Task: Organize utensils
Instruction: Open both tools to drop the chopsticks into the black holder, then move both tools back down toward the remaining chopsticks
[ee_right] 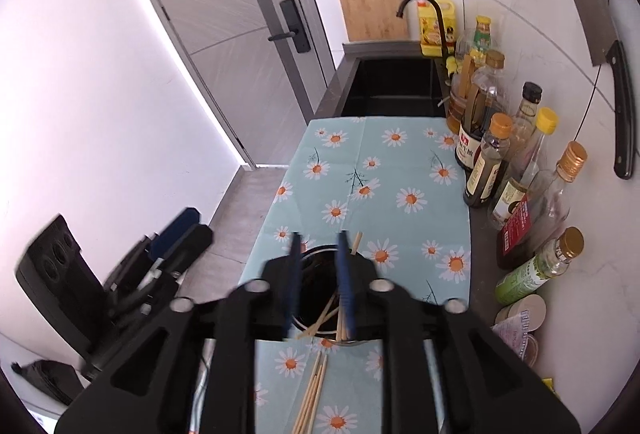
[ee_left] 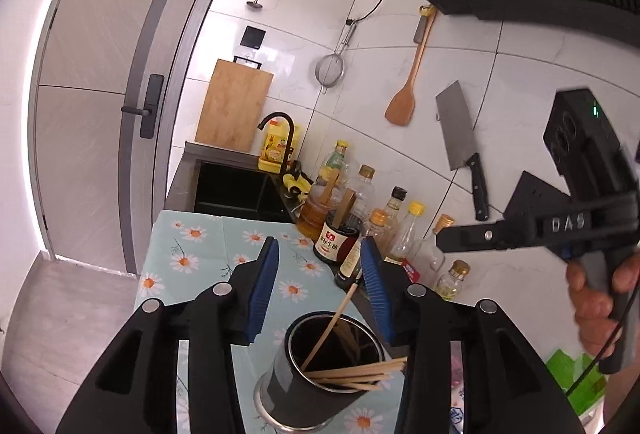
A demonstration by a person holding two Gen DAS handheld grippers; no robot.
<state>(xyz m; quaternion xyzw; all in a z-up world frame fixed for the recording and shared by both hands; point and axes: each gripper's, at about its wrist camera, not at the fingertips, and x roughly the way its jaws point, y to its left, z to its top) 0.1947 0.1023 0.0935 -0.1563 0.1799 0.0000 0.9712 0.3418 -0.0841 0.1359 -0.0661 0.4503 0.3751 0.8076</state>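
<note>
both tools apart: left tool (ee_left: 320,286), right tool (ee_right: 320,274); one holder (ee_left: 320,374); chopsticks (ee_left: 352,378) uncountable

Both wrist views look steeply down, close above the holder (ee_left: 320,366) (ee_right: 320,294) — sharing cloth (ee_left: 192,250) (ee_right: 380,186) and bottles (ee_left: 384,234) (ee_right: 504,162).

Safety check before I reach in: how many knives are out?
1: a cleaver on the wall, blade up, right of the wooden spatula. Others may be hidden out of view.
</note>
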